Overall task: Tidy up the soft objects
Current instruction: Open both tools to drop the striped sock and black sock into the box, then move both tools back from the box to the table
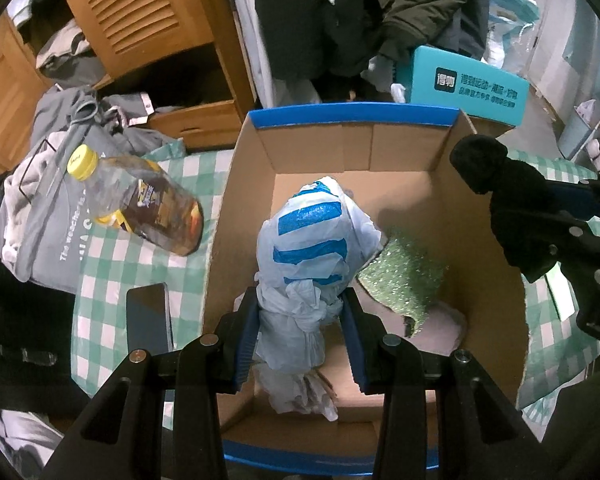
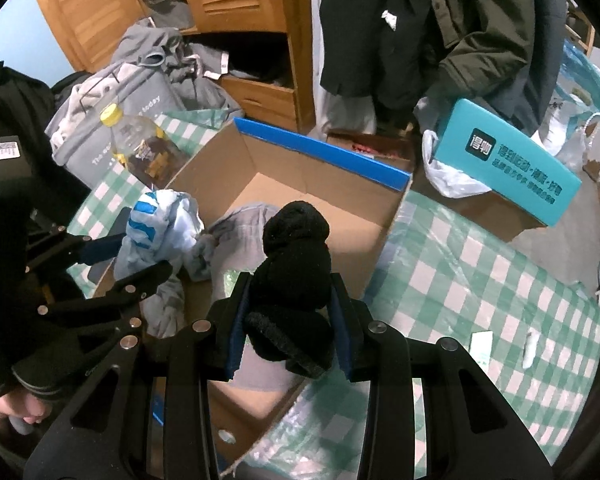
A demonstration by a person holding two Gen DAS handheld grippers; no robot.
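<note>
My left gripper (image 1: 300, 316) is shut on a knotted white plastic bag with blue stripes (image 1: 314, 236) and holds it over the open cardboard box (image 1: 340, 152). In the right wrist view the same bag (image 2: 156, 224) hangs at the box's left rim. My right gripper (image 2: 290, 312) is shut on a rolled black sock bundle (image 2: 296, 260) above the box's near right side; it also shows in the left wrist view (image 1: 496, 184). Inside the box lie a green fuzzy piece (image 1: 404, 276) and grey cloth (image 2: 252, 216).
The box (image 2: 320, 184) stands on a green-and-white checked cloth (image 2: 480, 280). A plastic bottle with a yellow cap (image 1: 140, 196) and a dark phone (image 1: 148, 316) lie to its left. A teal box (image 2: 512, 164) sits behind on the right. Clothes and a wooden cabinet (image 1: 140, 20) are behind.
</note>
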